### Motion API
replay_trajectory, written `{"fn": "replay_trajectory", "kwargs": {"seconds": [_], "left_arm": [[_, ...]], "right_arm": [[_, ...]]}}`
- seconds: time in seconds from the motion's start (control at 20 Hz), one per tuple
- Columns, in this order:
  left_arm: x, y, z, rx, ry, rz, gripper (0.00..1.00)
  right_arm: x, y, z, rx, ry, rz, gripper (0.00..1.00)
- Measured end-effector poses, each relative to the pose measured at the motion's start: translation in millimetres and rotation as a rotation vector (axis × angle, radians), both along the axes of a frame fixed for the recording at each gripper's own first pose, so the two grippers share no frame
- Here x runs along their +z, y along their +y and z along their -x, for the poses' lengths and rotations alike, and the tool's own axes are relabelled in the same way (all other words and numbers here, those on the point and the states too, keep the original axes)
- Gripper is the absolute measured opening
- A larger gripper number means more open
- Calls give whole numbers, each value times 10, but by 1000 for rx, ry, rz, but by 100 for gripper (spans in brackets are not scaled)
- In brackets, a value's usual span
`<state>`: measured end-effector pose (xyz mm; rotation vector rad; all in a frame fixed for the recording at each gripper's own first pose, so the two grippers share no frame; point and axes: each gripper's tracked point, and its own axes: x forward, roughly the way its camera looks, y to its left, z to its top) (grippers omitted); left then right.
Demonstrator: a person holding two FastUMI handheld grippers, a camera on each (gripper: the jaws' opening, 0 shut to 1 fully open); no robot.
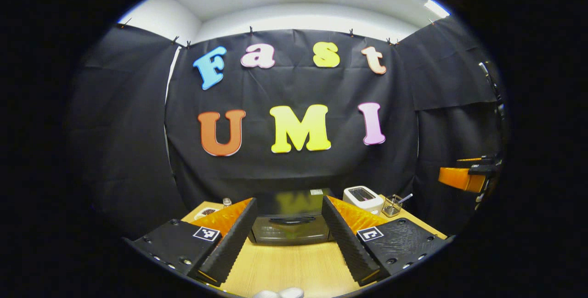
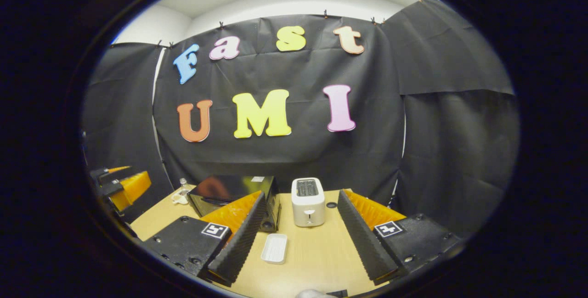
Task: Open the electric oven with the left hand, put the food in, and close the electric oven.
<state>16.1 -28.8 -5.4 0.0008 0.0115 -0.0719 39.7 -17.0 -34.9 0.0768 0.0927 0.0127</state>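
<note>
We see the wooden table (image 2: 317, 252) carrying the electric oven (image 1: 291, 217), door closed, at its back left. Right of it stands a white toaster (image 2: 308, 201), with a white tray (image 2: 274, 248) in front. Our left gripper (image 1: 288, 245) and right gripper (image 2: 298, 252) hover with fingers apart, holding nothing.

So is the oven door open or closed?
Closed. In the left gripper view the oven door stands upright and flat against its front, handle on top, and the left gripper is open, not touching it.
</note>
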Motion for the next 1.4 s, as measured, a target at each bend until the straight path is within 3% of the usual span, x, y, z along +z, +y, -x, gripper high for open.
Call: {"fn": "replay_trajectory", "kwargs": {"seconds": [0.15,0.5,0.55,0.85,0.9,0.95,1.05,1.15,1.2,1.25,1.3,1.4], "left_arm": [[148,-46,166,-22,6,48,93],[345,-25,177,-65,-16,41,94],[367,-1,180,-63,-23,43,94],[393,31,202,-64,-29,32,94],[401,28,198,-64,-33,35,100],[403,44,208,-60,-33,29,85],[387,31,200,-62,-26,33,94],[383,46,207,-56,-23,41,94],[396,73,201,-49,-28,34,94],[385,70,198,-48,-25,32,94],[381,60,201,-51,-22,34,94],[361,74,185,-47,-13,31,94]], "right_arm": [[173,-18,98,-25,-26,10,100],[339,-42,246,-60,-56,-10,100],[341,-51,248,-65,-58,-11,89],[345,-36,270,-66,-57,-5,89],[363,-34,265,-67,-60,-4,90],[355,-40,268,-67,-61,-3,89],[384,-15,273,-63,-66,-2,89],[417,-9,287,-59,-77,7,89],[456,7,288,-55,-84,11,100],[482,14,288,-53,-90,14,89],[515,28,287,-49,-97,13,100],[563,58,286,-42,-107,9,100]]}}
